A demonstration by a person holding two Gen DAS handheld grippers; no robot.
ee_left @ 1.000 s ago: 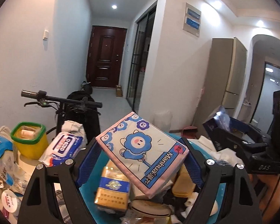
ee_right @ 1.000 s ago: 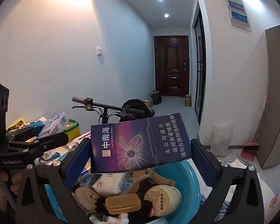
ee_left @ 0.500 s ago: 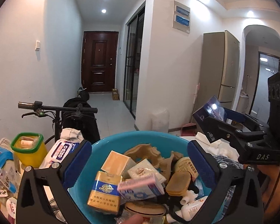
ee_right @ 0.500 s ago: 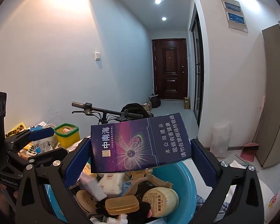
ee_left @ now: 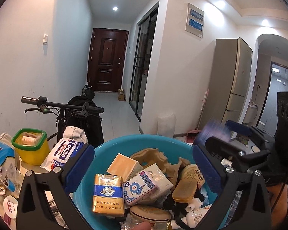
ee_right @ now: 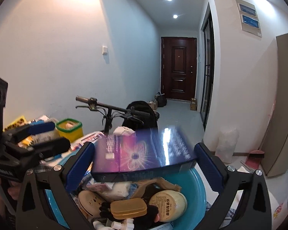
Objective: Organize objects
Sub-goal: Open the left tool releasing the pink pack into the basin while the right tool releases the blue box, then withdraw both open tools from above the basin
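My left gripper [ee_left: 143,168] stands wide open with nothing between its pads, above a blue basin [ee_left: 115,145] heaped with small goods. The flower-print tissue pack [ee_left: 142,186] lies in the heap, beside a gold and blue cigarette pack [ee_left: 108,194] and a tan box [ee_left: 124,165]. My right gripper [ee_right: 144,164] has a long purple carton [ee_right: 142,153] spanning from pad to pad over the basin [ee_right: 195,189]. The carton is blurred and tipped nearly flat. In the left wrist view the right gripper [ee_left: 217,136] is at the right, with the carton [ee_left: 213,132] a purple smear.
A yellow tub with a green rim [ee_left: 29,145] and a wet-wipes pack [ee_left: 64,153] sit left of the basin, amid more packets. Behind them are bicycle handlebars [ee_left: 61,105]. The left gripper [ee_right: 53,137] shows at the left in the right wrist view. A fingertip [ee_left: 142,226] pokes in below.
The left gripper let go of the tissue pack, which dropped into the basin, and its jaws widened. The purple carton swung from facing the camera to lying nearly flat.
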